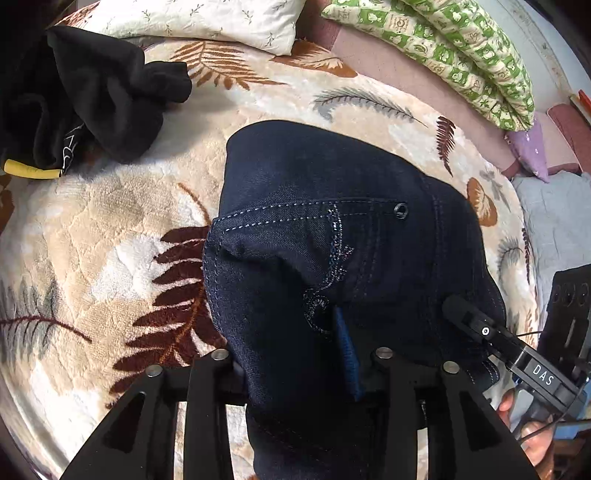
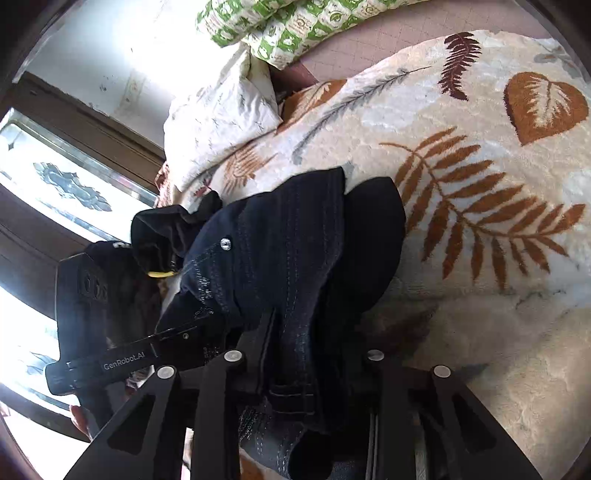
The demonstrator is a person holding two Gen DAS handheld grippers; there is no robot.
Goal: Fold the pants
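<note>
Underneath everything lies a cream plush blanket (image 1: 92, 229) printed with rust, brown and grey ferns, covering a bed. Toward its far edge rest a white sprigged pillow (image 1: 207, 18) and a green-and-cream patterned quilt (image 1: 461, 48); mauve sheet (image 1: 388, 62) shows between them. A black garment (image 1: 92, 99) with a yellow tab sits heaped at the far left corner. Right wrist view: window frame (image 2: 74, 158) and white wall beyond the pillow, bright daylight.

Dark blue jeans (image 1: 332, 229), bunched, pocket stitching and rivet up, lie mid-blanket and run into both grippers. Left gripper (image 1: 303, 369): jaws clenched on denim. Right gripper (image 2: 306, 373): jaws clamped on the waistband, belt loop between them.
</note>
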